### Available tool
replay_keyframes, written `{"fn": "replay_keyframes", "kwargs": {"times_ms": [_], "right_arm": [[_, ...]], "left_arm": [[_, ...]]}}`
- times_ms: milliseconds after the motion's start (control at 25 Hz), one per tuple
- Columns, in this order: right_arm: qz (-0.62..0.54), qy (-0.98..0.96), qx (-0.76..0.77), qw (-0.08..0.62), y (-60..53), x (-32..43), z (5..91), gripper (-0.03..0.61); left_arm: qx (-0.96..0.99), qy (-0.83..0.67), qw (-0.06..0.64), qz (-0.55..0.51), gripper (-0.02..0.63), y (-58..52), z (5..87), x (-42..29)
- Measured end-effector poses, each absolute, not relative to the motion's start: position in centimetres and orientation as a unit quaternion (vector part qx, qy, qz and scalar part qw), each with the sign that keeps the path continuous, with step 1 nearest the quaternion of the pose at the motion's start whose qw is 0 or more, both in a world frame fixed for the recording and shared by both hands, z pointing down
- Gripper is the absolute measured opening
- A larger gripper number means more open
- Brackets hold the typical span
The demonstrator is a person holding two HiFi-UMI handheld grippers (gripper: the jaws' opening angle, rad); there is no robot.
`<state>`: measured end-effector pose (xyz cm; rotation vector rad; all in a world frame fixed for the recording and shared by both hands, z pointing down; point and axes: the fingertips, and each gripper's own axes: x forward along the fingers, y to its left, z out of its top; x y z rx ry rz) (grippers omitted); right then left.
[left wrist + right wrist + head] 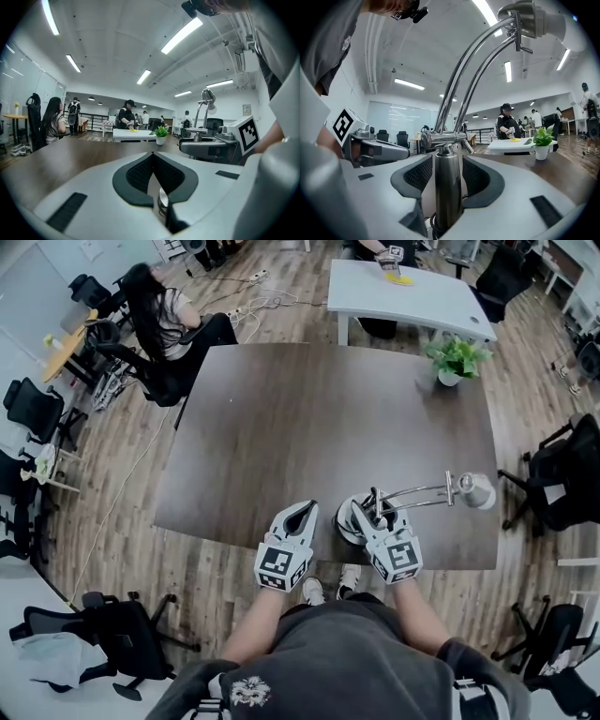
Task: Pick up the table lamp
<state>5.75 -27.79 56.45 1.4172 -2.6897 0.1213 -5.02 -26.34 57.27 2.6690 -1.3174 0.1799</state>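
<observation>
1. while the head view gives me only the top of the left gripper [302, 510], low over the dark table [328, 399] near its front edge, the left gripper view shows its jaws meeting tip to tip with nothing between them.
2. from above, the right gripper [367, 509] sits just beside it, close but apart, and both point away from me across the table.
3. the right gripper view shows what the head view hides: the upright chrome post of the table lamp [447, 187] stands between the jaws. they are spread wide, and the pads flank the post without clamping it.
4. only the head view lays out the whole lamp. its round base sits on the table near the front edge, partly under the right gripper, and its twin-rod arm reaches off to the right. the pale head hangs over the table close to the right edge.
5. in the right gripper view that same arm arcs up and over to the head at top right.
6. a potted plant [457, 357] stands at the table's far right corner, well apart from the lamp, with a white table [403, 296] beyond it.
</observation>
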Motion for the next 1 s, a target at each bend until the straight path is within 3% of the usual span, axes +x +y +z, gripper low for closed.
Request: {"fn": "replay_keyframes", "kwargs": {"times_ms": [280,560,1000], "right_arm": [[0.031,-0.885,0.463,0.035,-28.3,4.9,56.3,0.193],[0.017,-0.875,0.483,0.028,-28.8,5.5,55.8,0.075],[0.009,-0.866,0.499,0.042,-29.0,5.5,55.9,0.054]], "left_arm": [[0.888,-0.448,0.077,0.064,0.006,-26.5,57.4,-5.3],[0.882,-0.462,0.071,0.066,0.006,-26.7,57.3,-6.6],[0.885,-0.456,0.077,0.058,0.006,-27.1,57.4,-6.4]]}}
